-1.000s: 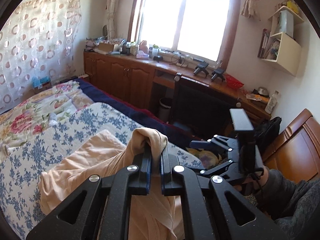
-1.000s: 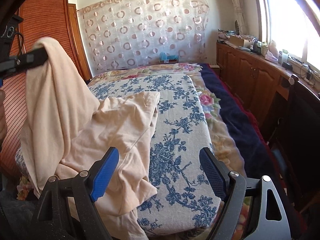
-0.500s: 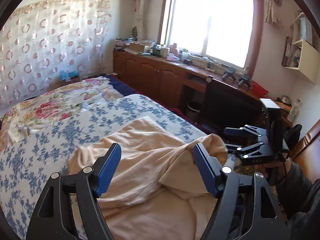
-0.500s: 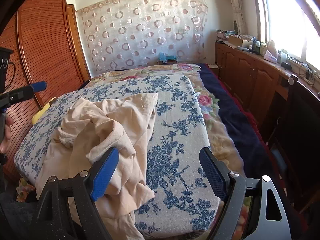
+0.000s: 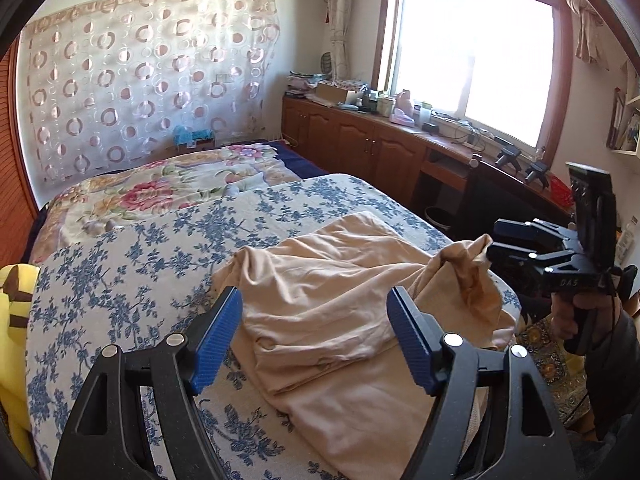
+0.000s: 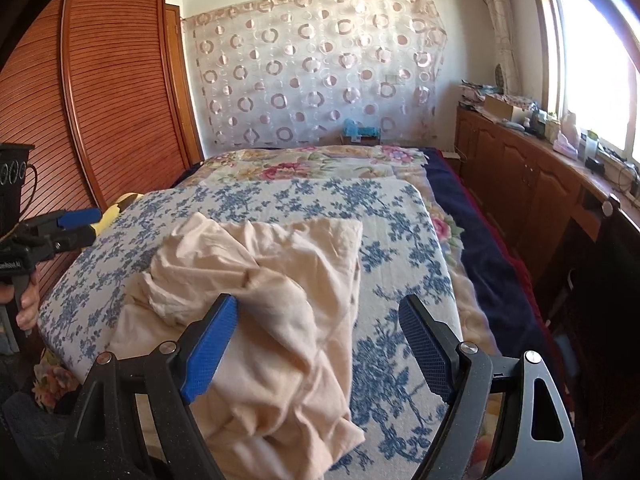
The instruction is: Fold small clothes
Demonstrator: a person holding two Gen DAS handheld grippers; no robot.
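Tongs status: left tongs (image 5: 314, 334) stood wide open, released, holding nothing, above the peach garment (image 5: 340, 304). Right tongs (image 6: 318, 340) were likewise spread wide and empty; their left finger (image 6: 210, 346) overlapped the cloth, contact uncertain. Garment lay crumpled on the blue-floral quilt (image 6: 400, 240) atop the bed, at 12 o'clock of both tongs.

One peach garment (image 5: 340, 304), two grippers, left (image 5: 316, 344) and right (image 6: 320, 344), one blue-flowered quilt (image 6: 400, 216), one circle-patterned curtain (image 6: 312, 68), one yellow item (image 5: 12, 320).
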